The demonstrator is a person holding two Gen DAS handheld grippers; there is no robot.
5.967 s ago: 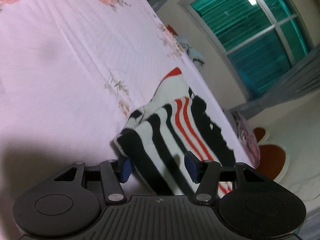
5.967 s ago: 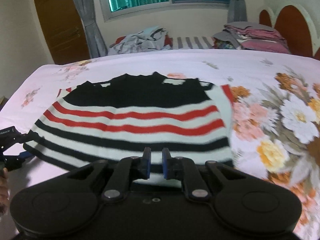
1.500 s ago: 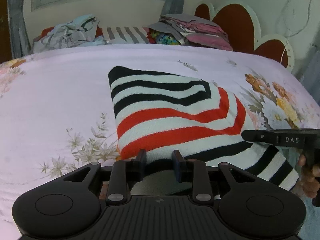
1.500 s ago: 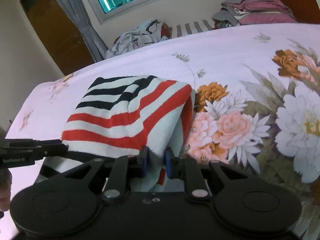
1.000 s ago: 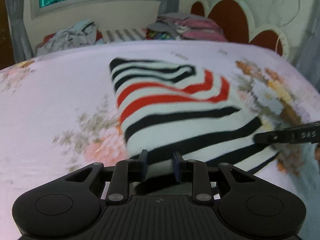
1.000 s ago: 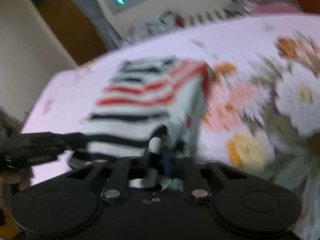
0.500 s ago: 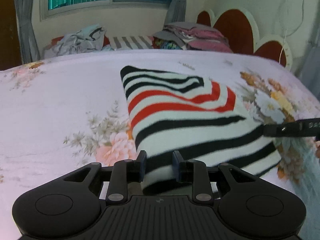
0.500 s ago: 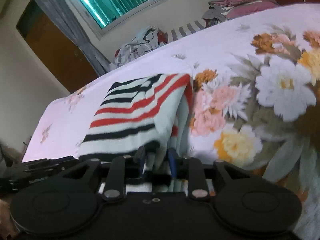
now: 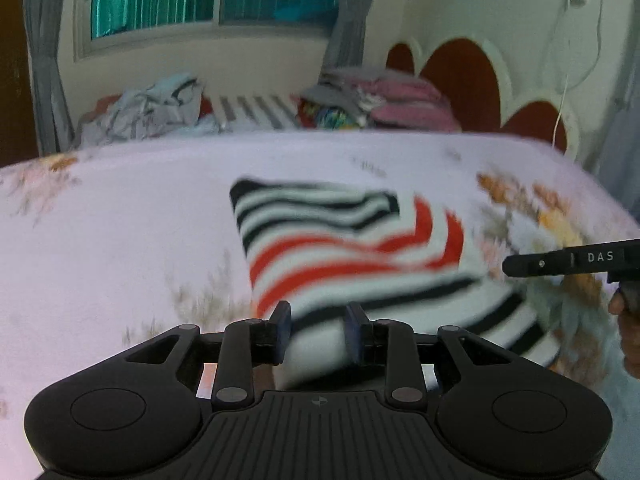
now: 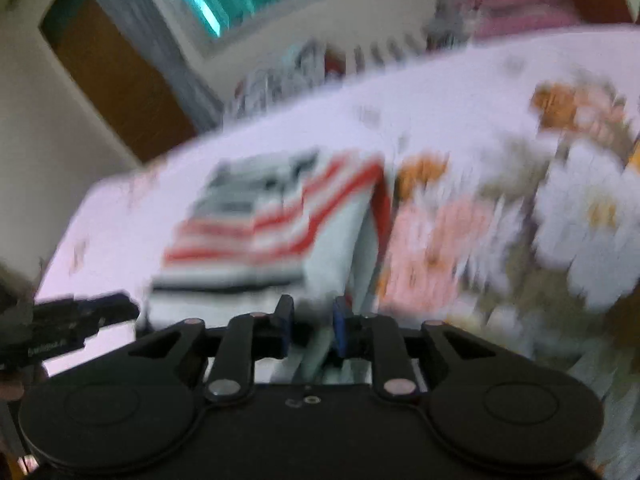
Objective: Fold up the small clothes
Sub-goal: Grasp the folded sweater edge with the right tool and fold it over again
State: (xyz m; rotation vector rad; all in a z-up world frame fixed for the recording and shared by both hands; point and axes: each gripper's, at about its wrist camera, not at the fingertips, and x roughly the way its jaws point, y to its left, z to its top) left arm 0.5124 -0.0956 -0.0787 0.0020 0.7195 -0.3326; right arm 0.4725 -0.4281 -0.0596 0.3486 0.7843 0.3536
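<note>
Striped sweater (image 9: 352, 256): black, white and red, folded, lying on the floral bedsheet (image 9: 120, 232) toward the bed's near edge.

Left tongs (image 9: 316, 332): angled down at the sweater's near edge; narrowly parted, with white knit bunched between the blue pads. Contact appears a pinch, though blur limits certainty.

Right tongs (image 10: 312, 326): at the sweater's near right corner, tilted downward; jaws closing, fabric folds between them. The frame is heavily blurred.

Person's hand (image 9: 628, 320): at the right edge, gripping the right tongs' handle.
</note>
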